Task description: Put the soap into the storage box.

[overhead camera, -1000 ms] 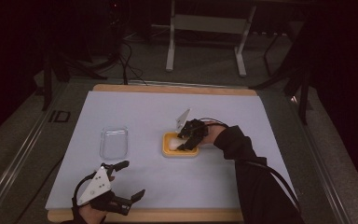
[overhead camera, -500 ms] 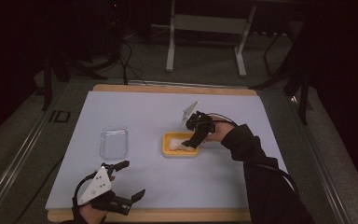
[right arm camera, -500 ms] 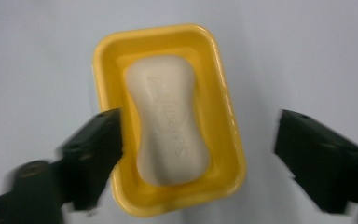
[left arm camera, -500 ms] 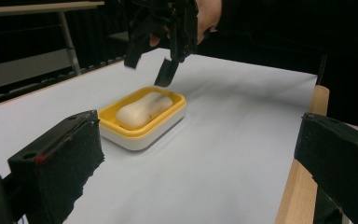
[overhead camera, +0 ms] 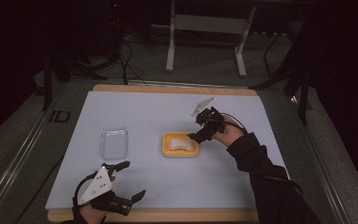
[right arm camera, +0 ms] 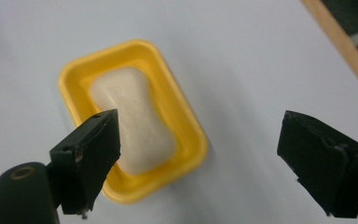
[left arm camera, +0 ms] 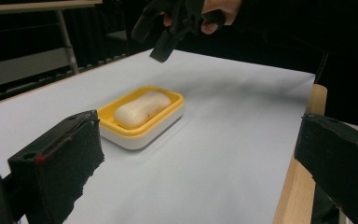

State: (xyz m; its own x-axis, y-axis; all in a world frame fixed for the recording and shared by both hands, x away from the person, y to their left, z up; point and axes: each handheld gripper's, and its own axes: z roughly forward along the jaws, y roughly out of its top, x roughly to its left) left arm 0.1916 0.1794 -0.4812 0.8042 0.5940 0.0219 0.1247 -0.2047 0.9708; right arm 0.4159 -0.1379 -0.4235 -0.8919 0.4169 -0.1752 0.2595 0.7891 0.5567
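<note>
1. the right tool (overhead camera: 200, 131) is hovering just above the right end of the yellow soap dish (overhead camera: 180, 144), its jaws spread wide with nothing between them.
2. the white bar of soap (overhead camera: 179, 143) is lying flat inside that dish, near the middle of the pale worktop (overhead camera: 242, 182).
3. the left tool (overhead camera: 123, 184) is resting near the front edge, also gaping wide and holding nothing, well apart from the dish.
4. a clear plastic lid (overhead camera: 113, 142) is sitting flat to the left of the dish, untouched.
5. to my eye the soap is already seated and the covering step is coming up.
6. the next move is probably calling for one tool to reach the lid, pinch its rim and carry it level over the dish.
</note>
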